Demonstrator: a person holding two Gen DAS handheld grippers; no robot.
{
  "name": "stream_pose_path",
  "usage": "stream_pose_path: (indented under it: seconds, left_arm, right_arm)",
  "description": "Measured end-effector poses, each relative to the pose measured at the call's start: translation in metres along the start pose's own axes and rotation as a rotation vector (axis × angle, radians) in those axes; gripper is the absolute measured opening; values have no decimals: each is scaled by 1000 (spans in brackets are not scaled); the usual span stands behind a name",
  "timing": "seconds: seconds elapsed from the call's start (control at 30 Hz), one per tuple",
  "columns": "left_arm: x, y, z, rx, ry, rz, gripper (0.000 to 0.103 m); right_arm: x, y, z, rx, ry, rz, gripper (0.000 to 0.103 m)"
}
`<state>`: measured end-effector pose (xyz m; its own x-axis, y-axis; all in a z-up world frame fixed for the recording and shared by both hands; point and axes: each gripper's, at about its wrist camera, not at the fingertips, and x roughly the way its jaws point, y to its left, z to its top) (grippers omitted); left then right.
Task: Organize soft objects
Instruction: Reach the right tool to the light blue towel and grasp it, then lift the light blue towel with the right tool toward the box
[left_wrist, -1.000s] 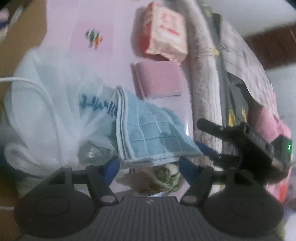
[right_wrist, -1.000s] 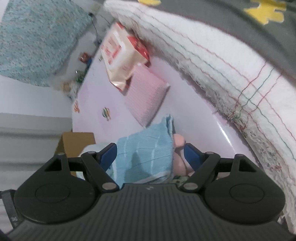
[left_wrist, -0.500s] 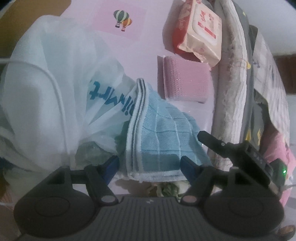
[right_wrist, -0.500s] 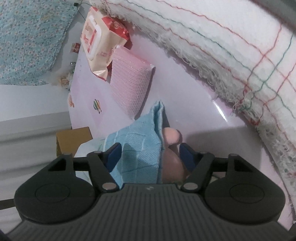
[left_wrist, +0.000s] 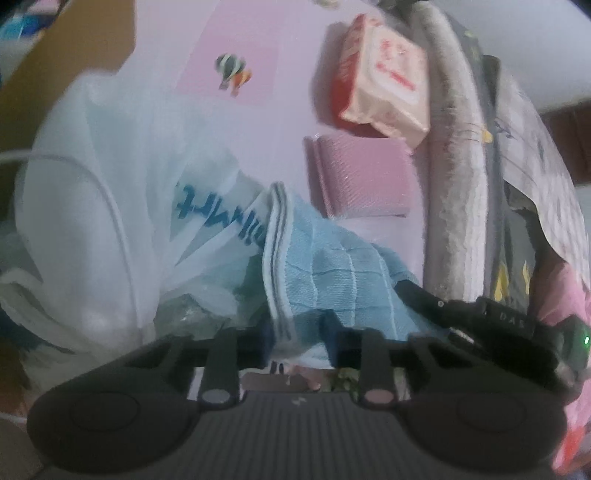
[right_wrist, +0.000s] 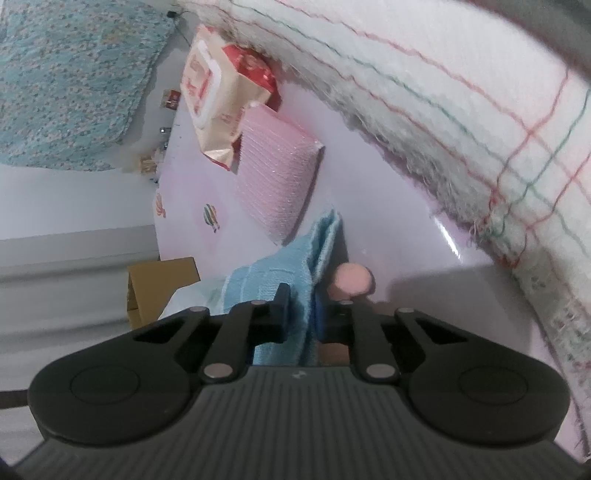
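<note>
Left wrist view: the left gripper (left_wrist: 297, 339) has its fingers drawn in on the striped hem of the blue cloth (left_wrist: 332, 273), which rises ahead of it. Just left of the fingers slumps a white plastic bag (left_wrist: 110, 206) with blue lettering; its contents are too blurred to name. Ahead lie a pink pad (left_wrist: 364, 175) and a wipes pack (left_wrist: 384, 96). The right gripper (right_wrist: 301, 312) is pinched tight on the same cloth's (right_wrist: 273, 280) other edge, a fringed white blanket (right_wrist: 461, 110) to its right.
</note>
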<state>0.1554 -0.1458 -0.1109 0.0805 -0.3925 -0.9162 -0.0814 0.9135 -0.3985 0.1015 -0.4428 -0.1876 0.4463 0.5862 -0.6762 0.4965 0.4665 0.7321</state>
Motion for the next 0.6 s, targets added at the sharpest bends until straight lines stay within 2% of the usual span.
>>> stream_pose_path:
  seconds: [0.17, 0.33, 0.43, 0.6]
  left_arm:
    - [-16, -24, -3, 150, -78, -4, 13]
    - [-18, -50, -5, 295, -120, -45, 12]
    - [-16, -61, -8, 356, -112, -97, 12]
    - [-2, -72, -16, 437, -80, -110, 12]
  right_arm:
    - [-11, 12, 3, -66, -23, 20, 11]
    - [-12, 23, 3, -106, -13, 72, 11]
    - [-8, 27, 1, -119, 4, 99, 11]
    - [-2, 34, 4, -142, 40, 99, 14]
